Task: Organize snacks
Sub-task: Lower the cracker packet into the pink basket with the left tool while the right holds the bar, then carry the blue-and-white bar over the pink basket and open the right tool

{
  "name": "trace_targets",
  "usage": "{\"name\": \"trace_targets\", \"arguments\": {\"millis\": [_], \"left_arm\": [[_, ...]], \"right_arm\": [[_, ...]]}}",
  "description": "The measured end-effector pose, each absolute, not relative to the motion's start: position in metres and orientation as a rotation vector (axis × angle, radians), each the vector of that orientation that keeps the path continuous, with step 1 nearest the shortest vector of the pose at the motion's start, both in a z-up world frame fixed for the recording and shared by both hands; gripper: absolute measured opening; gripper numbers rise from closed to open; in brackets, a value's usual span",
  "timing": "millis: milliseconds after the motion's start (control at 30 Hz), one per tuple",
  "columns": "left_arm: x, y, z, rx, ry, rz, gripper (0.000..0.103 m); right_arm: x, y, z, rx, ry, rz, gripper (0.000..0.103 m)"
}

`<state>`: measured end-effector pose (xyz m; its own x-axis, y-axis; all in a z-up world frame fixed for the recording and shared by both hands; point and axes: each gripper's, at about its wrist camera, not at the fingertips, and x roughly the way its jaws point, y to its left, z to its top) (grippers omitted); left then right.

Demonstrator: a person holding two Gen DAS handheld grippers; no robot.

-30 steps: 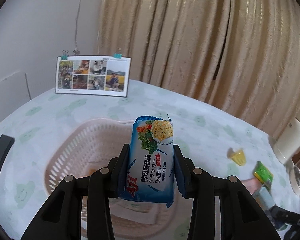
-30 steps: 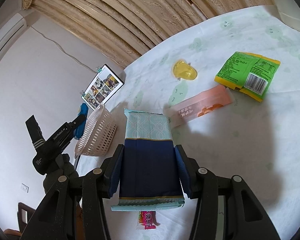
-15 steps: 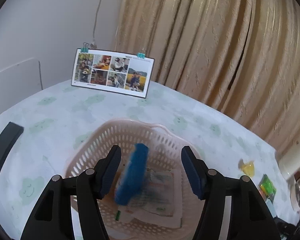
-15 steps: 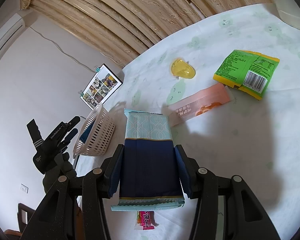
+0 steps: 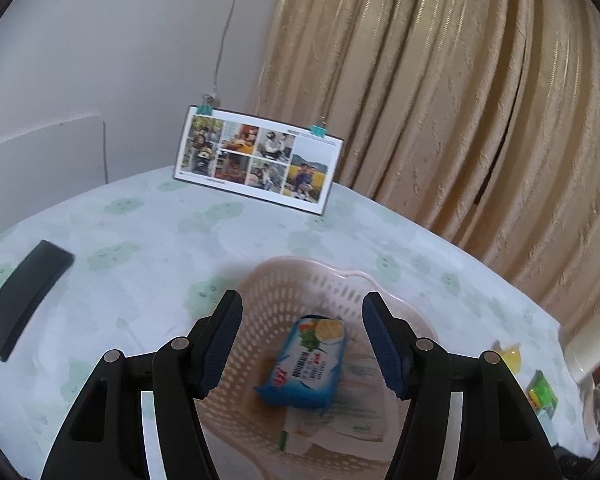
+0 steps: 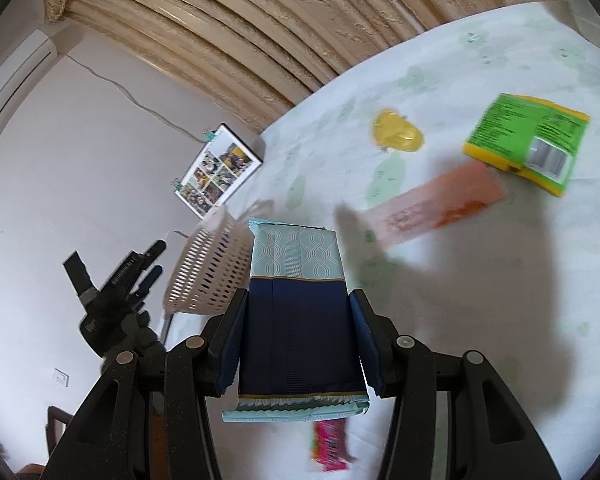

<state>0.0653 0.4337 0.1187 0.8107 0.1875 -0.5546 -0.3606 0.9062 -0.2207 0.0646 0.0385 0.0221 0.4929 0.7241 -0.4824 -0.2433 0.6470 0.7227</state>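
Note:
My left gripper (image 5: 302, 344) hangs open above the pink perforated basket (image 5: 312, 280). A blue cracker packet (image 5: 306, 364) lies inside the basket on top of other flat packets. My right gripper (image 6: 296, 344) is shut on a navy and pale-teal snack packet (image 6: 296, 292), held above the table. In the right wrist view the basket (image 6: 208, 268) stands to the left, with the left gripper (image 6: 128, 272) beside it. On the table lie a pink packet (image 6: 436, 208), a green and yellow packet (image 6: 528, 140), a yellow jelly cup (image 6: 398, 134) and a small pink candy (image 6: 330, 444).
A photo card (image 5: 256, 158) stands at the table's far edge before a beige curtain (image 5: 460, 100). A black flat object (image 5: 24, 292) lies at the left. The yellow jelly cup (image 5: 508, 354) and green packet (image 5: 542, 394) sit at the right, near a white object (image 5: 588, 346).
My left gripper opened and let go of the blue cracker packet, which dropped into the basket. The right gripper kept hold of its navy packet and shifted slightly.

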Motion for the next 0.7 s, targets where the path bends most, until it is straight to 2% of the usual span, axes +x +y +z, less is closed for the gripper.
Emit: {"name": "trace_targets", "arguments": {"millis": [400, 700], "left_arm": [[0.058, 0.441, 0.118, -0.318, 0.531, 0.327, 0.063], [0.054, 0.451, 0.117, -0.36, 0.525, 0.323, 0.063]], "right_arm": [[0.087, 0.122, 0.07, 0.58, 0.832, 0.755, 0.047], [0.111, 0.187, 0.077, 0.57, 0.863, 0.818, 0.047]]}}
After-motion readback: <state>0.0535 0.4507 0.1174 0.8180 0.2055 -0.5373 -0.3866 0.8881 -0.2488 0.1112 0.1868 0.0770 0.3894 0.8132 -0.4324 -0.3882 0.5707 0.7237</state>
